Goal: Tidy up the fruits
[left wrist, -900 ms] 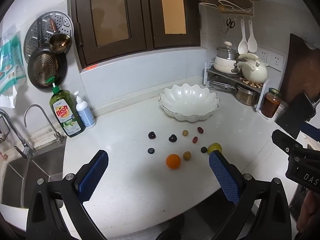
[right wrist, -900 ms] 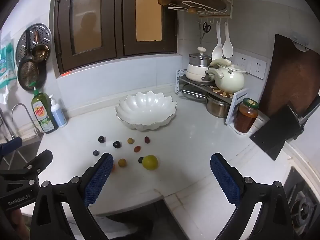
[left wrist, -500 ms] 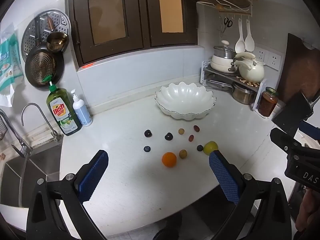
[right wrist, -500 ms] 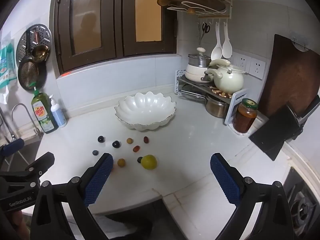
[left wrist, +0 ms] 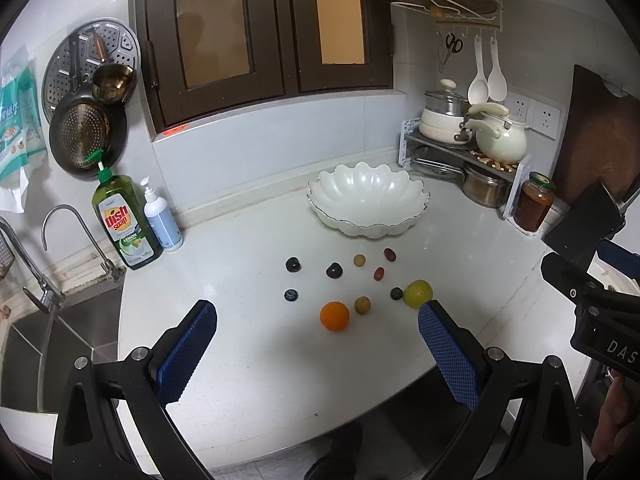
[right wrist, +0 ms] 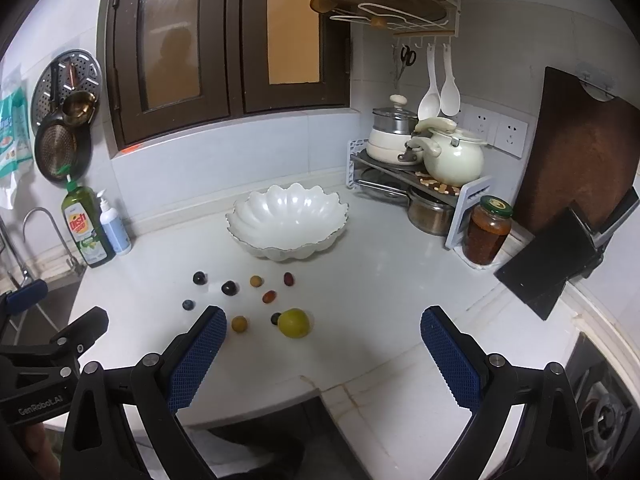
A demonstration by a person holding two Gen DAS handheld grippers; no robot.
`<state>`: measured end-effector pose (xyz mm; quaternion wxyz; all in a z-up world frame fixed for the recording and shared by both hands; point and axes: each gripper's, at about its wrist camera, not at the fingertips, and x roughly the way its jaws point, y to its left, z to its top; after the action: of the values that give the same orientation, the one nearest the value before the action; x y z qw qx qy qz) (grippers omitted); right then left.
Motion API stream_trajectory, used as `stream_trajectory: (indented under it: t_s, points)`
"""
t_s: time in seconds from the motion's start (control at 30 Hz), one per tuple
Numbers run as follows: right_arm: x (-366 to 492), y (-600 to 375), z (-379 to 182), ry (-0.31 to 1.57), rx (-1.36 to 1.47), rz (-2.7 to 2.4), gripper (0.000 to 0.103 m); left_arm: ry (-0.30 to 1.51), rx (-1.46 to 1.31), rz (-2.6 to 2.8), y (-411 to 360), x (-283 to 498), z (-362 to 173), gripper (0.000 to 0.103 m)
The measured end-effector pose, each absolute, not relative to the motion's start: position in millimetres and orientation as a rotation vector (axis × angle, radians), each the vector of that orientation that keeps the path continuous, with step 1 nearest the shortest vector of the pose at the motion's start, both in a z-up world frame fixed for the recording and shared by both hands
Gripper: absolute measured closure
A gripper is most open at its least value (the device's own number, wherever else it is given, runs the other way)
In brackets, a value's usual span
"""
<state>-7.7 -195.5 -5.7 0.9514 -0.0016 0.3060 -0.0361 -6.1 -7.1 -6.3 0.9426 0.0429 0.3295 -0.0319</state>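
Both grippers, left gripper [left wrist: 316, 336] and right gripper [right wrist: 322, 340], hover with jaws wide apart (nothing gripped); orange [left wrist: 334, 315] and lemon [left wrist: 417, 293] sit mid-desk [left wrist: 248, 344]; bowl [left wrist: 367, 205] near the back edge.

The left tool [left wrist: 316, 328] is swinging its view a touch to the right: the orange [left wrist: 334, 315] slides leftward between its fingers, and the yellow-green fruit [left wrist: 417, 293] comes clear of the right fingertip. Over on the right tool [right wrist: 322, 334], the white bowl [right wrist: 248, 216] and fruits drift slightly left in its view.
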Motion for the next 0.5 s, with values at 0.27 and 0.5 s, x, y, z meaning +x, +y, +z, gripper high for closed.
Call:
stream_trajectory:
  t_s: [0.27, 0.5]
  points:
    - [-9.6, -198.8, -4.3, 0.622, -0.003, -0.074, 0.004, 0.675, 0.093, -0.064, -11.3, -7.4, -4.4, 0.0]
    - [-9.8, -199.7, -5.0, 0.621, -0.004, -0.075, 0.004, 0.671, 0.092, -0.065, -9.6, -6.5, -3.4, 0.0]
